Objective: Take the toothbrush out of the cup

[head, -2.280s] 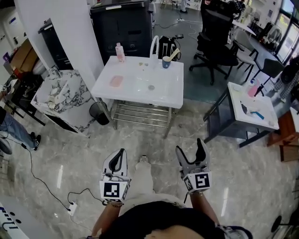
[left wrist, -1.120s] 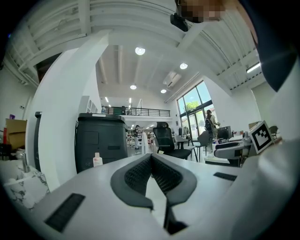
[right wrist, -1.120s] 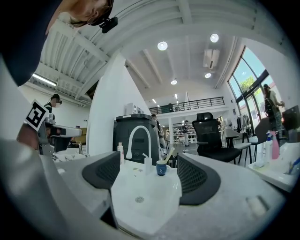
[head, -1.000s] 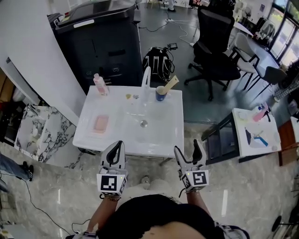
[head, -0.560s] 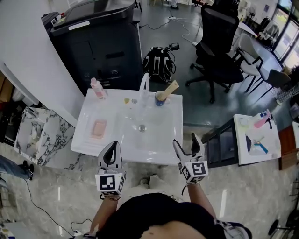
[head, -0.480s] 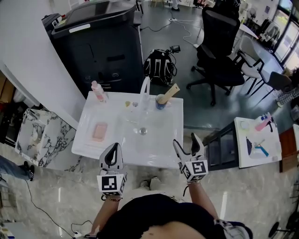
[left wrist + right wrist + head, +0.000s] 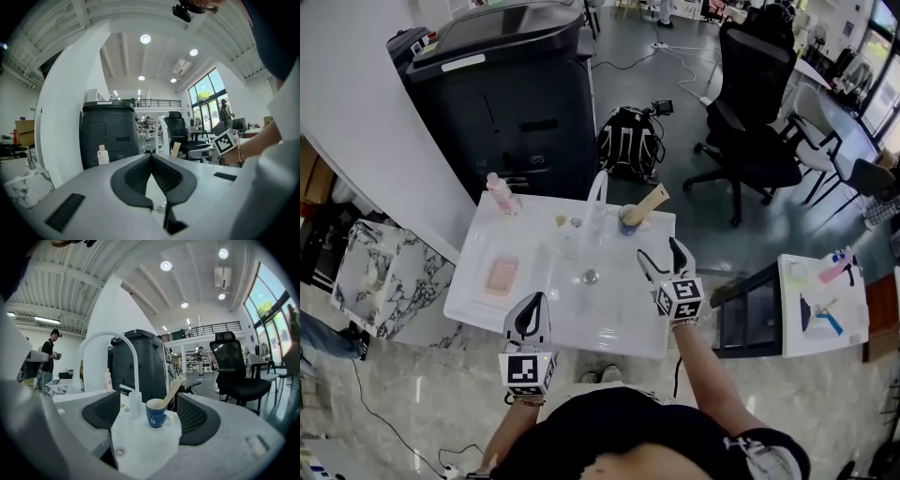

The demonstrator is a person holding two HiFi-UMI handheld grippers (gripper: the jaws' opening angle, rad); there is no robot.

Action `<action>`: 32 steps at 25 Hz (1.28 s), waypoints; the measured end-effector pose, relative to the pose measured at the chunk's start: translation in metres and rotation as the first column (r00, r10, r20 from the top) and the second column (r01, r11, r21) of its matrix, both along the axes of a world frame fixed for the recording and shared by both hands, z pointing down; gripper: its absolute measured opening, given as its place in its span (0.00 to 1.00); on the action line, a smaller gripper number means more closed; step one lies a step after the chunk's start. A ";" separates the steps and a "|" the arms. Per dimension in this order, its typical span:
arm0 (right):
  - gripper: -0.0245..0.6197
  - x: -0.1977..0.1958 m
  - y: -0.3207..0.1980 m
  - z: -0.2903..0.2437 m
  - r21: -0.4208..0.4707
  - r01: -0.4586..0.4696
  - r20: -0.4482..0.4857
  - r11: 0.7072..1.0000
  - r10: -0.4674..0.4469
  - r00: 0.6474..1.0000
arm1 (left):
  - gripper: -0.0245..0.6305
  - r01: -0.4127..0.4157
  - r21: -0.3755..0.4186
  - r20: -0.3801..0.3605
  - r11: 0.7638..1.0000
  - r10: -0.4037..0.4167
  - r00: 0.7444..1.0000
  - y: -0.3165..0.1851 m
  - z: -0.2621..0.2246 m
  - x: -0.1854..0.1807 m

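Jaws on right gripper (image 7: 659,251) are apart, left gripper (image 7: 531,315) pinched together. I'd grab toothbrush (image 7: 171,391) above cup (image 7: 155,414) and pull along its tilt.

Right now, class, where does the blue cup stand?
In the head view the blue cup stands at the back edge of the white sink, just right of the white faucet and ahead of the open right claw.

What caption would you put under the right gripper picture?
The right gripper, jaws apart, aims at a blue cup with a toothbrush beside a white tap.
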State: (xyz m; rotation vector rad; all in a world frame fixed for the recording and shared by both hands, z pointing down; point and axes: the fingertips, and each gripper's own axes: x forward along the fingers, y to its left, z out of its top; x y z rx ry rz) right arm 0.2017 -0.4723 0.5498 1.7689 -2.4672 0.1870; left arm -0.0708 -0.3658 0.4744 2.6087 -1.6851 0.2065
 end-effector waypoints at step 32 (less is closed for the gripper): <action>0.12 0.020 -0.160 0.026 -0.203 0.069 0.092 0.977 -0.051 0.994 | 0.04 0.029 -0.007 -0.004 1.000 -0.029 1.000 -0.023 -0.011 -0.009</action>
